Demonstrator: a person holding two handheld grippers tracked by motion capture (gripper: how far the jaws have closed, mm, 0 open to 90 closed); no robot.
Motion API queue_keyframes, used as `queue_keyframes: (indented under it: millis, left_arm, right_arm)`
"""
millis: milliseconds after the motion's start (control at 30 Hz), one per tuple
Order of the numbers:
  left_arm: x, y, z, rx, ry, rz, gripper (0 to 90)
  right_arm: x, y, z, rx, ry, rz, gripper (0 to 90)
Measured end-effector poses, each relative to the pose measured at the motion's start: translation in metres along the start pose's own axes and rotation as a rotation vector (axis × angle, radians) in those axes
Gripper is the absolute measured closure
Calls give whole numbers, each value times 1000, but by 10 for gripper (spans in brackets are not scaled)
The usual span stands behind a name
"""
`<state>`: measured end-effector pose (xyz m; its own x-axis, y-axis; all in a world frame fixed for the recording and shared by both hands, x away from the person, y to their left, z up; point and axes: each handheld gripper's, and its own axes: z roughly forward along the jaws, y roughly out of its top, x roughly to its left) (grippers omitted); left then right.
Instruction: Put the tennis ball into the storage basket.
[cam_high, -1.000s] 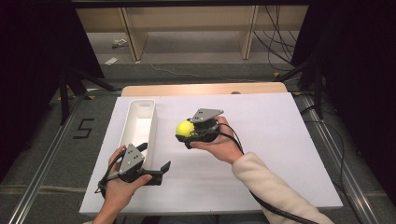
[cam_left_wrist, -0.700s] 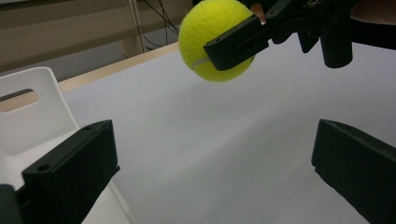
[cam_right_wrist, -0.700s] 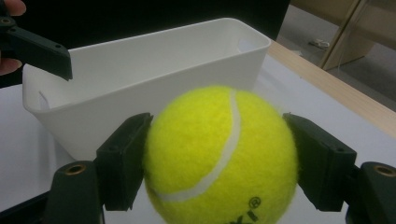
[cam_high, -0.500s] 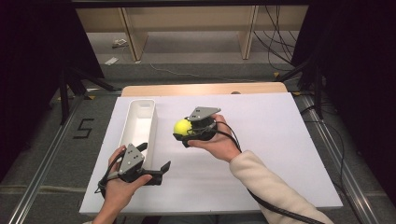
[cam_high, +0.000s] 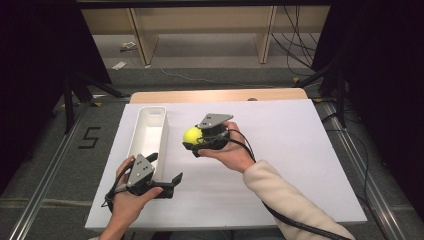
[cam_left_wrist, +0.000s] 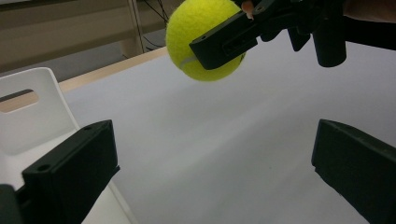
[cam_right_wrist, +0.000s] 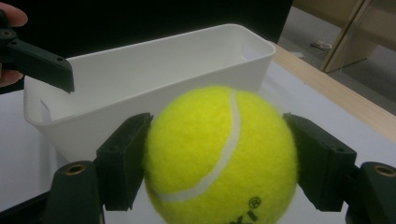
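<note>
Here, tennis ball (cam_right_wrist: 219, 156) clamped in right tool (cam_high: 192, 142), seam running upright

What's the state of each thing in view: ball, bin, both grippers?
tennis ball: clamped between the right gripper's fingers, lifted off the table, beside the bin.
white bin: upright on the table, empty as far as visible.
right gripper: shut on the tennis ball, pointing toward the bin.
left gripper: fingers open, nothing between them, low over the table at the bin's near end.
table: white top, bears the bin.
</note>
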<state>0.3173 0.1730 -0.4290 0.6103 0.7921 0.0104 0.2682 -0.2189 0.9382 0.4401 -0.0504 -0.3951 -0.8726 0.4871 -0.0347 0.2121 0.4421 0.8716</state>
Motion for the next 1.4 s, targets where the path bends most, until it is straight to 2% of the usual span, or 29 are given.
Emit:
queue_keyframes:
  millis: [1400]
  left_arm:
    - [1,0,0,-4,-1,9,0]
  right_arm:
    - [7,15,13,-10,16,-2,275]
